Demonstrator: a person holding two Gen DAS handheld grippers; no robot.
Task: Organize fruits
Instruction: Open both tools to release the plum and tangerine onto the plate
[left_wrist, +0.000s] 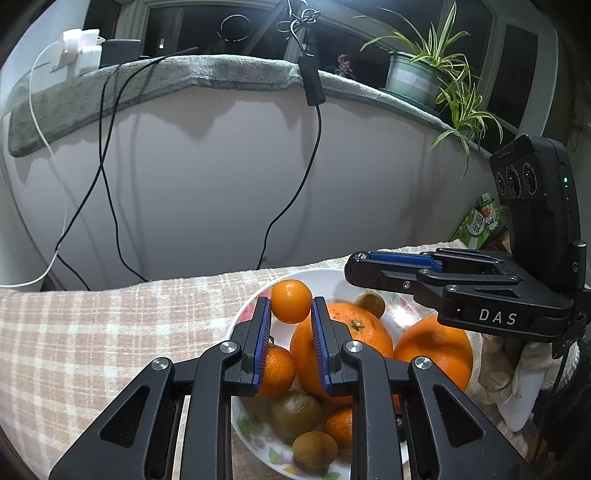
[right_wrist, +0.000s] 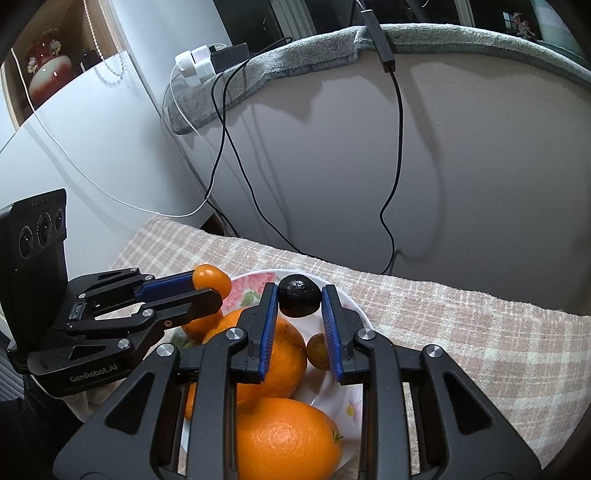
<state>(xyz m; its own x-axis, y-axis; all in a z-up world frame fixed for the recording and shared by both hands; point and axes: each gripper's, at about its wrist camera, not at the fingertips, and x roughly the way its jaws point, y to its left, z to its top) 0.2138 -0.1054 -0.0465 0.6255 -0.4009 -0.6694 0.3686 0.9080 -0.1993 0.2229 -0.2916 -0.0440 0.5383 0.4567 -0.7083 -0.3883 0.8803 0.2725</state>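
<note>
Left wrist: small glossy orange tangerine (left_wrist: 291, 301).

White lettering "DAS" is being displayed on the right gripper (left_wrist: 356, 266) body in the left wrist view, while "GenRobot.AI" is being shown on the left gripper (right_wrist: 207, 286) body in the right wrist view.

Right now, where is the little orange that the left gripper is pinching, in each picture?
Left wrist view: the small orange sits near the middle, pinched between the left gripper fingertips, above the bowl.
Right wrist view: the small orange is at the left, at the tip of the left gripper that reaches in from the side.
Shared landmark: the flowered bowl of fruit below it.
</note>
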